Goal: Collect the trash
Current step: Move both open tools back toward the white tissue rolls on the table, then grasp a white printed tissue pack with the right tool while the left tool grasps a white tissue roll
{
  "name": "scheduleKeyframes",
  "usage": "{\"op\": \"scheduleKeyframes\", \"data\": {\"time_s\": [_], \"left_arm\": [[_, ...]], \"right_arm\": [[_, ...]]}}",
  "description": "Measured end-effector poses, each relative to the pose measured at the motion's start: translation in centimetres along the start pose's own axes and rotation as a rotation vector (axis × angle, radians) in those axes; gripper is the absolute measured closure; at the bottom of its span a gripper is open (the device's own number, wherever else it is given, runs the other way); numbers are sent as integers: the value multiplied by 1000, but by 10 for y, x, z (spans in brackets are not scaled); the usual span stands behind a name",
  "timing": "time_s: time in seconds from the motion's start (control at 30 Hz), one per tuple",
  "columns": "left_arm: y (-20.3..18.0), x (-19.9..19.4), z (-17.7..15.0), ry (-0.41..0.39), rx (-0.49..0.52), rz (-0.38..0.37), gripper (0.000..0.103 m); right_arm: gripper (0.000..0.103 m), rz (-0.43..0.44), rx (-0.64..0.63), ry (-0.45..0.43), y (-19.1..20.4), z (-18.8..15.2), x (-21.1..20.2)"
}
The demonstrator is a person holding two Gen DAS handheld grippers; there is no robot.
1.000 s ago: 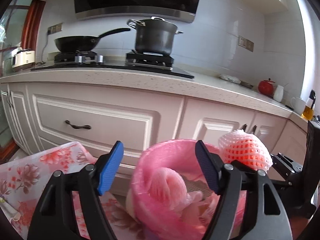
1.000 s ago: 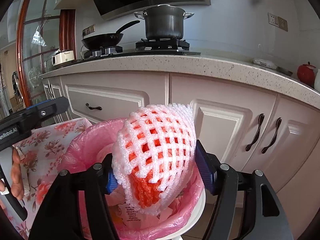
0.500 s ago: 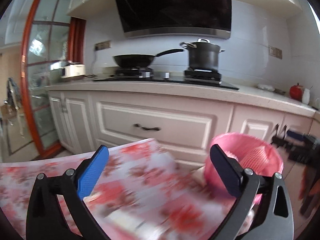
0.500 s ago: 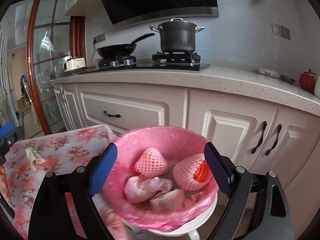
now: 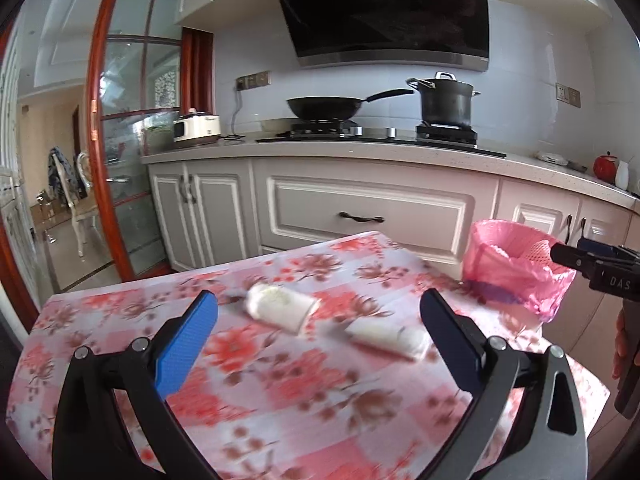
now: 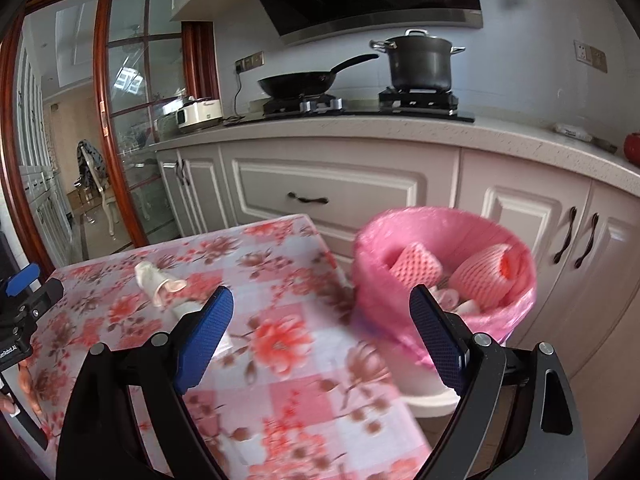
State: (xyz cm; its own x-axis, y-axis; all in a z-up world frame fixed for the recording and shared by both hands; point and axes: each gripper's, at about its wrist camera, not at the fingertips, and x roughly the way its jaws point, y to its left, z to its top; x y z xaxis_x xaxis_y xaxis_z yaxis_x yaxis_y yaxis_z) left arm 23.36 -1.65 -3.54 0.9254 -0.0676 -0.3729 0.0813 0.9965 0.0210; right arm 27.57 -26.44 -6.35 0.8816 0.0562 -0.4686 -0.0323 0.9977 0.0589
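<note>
Both the left gripper and right gripper hang empty, fingers wide apart, over the floral table. 2 white paper rolls lie mid-table; next, probably, close on 1 and carry it to the pink-lined bin off the right edge.

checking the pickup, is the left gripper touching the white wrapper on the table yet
Apart. In the left wrist view the left gripper stands open and empty, with tablecloth showing between its fingertips and the white wrapper.

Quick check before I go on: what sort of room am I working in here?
A home kitchen, most likely: a gas hob carrying a frying pan and a stockpot, a range hood above, and panelled cabinets under the counter.
</note>
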Motion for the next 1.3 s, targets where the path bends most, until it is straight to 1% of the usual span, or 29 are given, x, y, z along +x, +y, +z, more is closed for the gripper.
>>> {"op": "scheduleKeyframes", "data": {"time_s": [0.13,0.27,0.4,0.53,0.67,0.83,1.0,1.3], "left_arm": [[23,-15,-13,10,-26,13,5],[34,-28,-23,1,-24,36,5],[46,-38,-29,-11,-43,65,5],[59,-38,-32,-4,-96,76,5],[62,-28,-32,33,-124,60,5],[57,-8,-36,77,-105,80,5],[57,16,-37,105,-103,103,5],[74,45,-31,114,-156,122,5]], "right_arm": [[18,33,-18,40,28,-13,5],[18,55,-57,73,52,-23,12],[18,76,-74,91,65,-28,19],[18,101,-87,117,74,-34,31],[18,129,-108,149,80,-37,49],[18,164,-130,188,86,-37,78],[18,208,-158,228,97,-35,108],[18,274,-180,319,113,-29,159]]}}
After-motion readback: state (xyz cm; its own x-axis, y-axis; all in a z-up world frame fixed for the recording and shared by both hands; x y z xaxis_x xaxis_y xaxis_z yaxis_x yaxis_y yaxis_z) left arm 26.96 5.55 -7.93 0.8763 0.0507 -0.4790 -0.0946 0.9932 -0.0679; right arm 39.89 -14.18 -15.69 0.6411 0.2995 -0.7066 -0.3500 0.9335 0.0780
